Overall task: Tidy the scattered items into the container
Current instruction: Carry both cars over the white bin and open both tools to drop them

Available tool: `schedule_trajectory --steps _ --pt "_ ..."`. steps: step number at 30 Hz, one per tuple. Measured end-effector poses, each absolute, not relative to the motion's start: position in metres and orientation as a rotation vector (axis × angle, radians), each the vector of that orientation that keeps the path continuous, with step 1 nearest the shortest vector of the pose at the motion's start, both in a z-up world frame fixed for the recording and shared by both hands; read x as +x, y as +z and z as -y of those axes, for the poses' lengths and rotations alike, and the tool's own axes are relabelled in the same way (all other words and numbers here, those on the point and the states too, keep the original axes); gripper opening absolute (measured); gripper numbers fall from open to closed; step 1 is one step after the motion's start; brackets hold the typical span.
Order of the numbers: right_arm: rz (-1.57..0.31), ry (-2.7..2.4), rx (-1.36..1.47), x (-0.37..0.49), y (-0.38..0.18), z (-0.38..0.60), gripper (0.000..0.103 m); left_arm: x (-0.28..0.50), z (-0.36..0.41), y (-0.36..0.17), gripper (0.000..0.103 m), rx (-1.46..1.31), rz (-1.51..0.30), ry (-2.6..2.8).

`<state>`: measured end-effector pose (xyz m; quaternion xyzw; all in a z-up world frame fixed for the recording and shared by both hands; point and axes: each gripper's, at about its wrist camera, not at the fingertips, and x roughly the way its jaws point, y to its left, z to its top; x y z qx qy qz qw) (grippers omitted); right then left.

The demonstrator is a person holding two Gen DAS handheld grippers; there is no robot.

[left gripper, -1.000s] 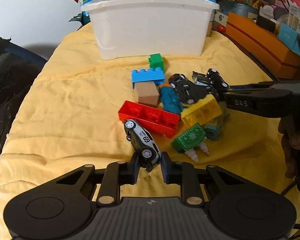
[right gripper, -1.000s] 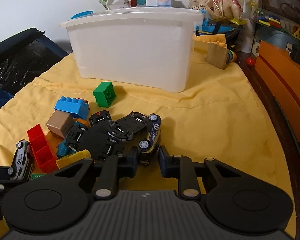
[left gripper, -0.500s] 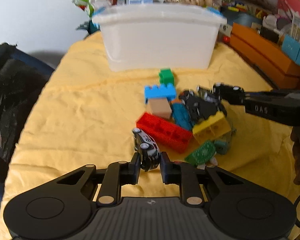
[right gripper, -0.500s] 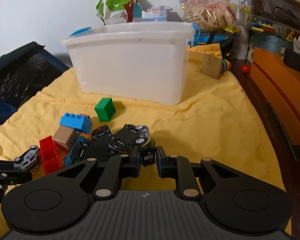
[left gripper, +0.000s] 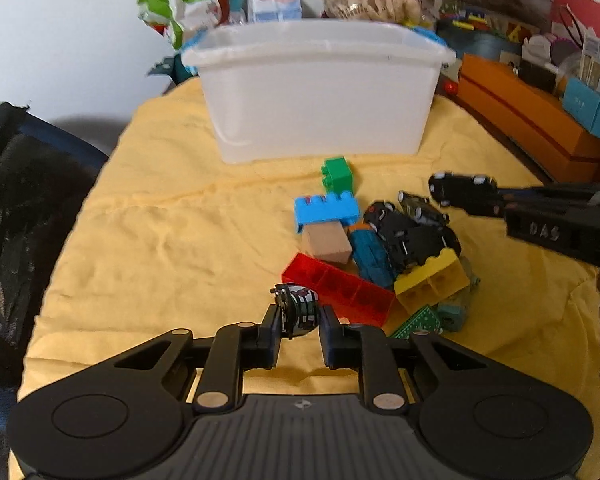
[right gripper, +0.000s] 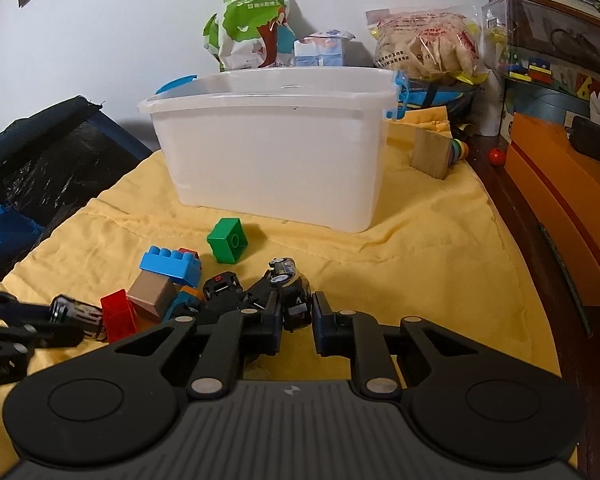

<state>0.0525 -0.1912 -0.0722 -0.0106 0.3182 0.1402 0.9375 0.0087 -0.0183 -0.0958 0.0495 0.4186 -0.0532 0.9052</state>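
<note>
My left gripper (left gripper: 300, 330) is shut on a white and black toy car (left gripper: 298, 312), held just above the yellow cloth near the pile. My right gripper (right gripper: 296, 318) is shut on a black toy car (right gripper: 290, 286); the same car (left gripper: 462, 190) shows in the left wrist view, lifted off the heap. On the cloth lie a green brick (left gripper: 337, 174), blue brick (left gripper: 326, 210), tan block (left gripper: 326, 242), red brick (left gripper: 338, 288), yellow brick (left gripper: 432, 280) and more black cars (left gripper: 412, 234). The white plastic container (left gripper: 320, 92) stands behind them, its inside hidden.
Snack bags (right gripper: 252, 28) and boxes stand behind the container. A wooden block (right gripper: 432, 154) lies at its right. An orange box (left gripper: 528, 128) runs along the right edge. A dark mesh chair (left gripper: 20, 216) sits off the cloth's left side.
Both grippers have risen with their cars: the white car left the cloth by the red brick, and the black car came up out of the pile. Both views tilted up toward the container.
</note>
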Motion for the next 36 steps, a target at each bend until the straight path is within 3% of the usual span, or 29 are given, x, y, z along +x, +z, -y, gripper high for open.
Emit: schedule_trajectory --steps 13,22,36 --pt "-0.627 0.29 -0.003 0.049 -0.053 0.194 0.018 0.022 0.017 -0.094 0.022 0.132 -0.877 -0.125" --pt "-0.601 0.287 0.003 0.053 -0.036 0.195 0.018 0.031 0.005 -0.035 0.022 0.092 -0.751 -0.065" --pt "-0.495 0.241 0.029 0.131 0.03 0.185 0.018 0.13 0.0 0.044 0.022 0.077 -0.616 -0.094"
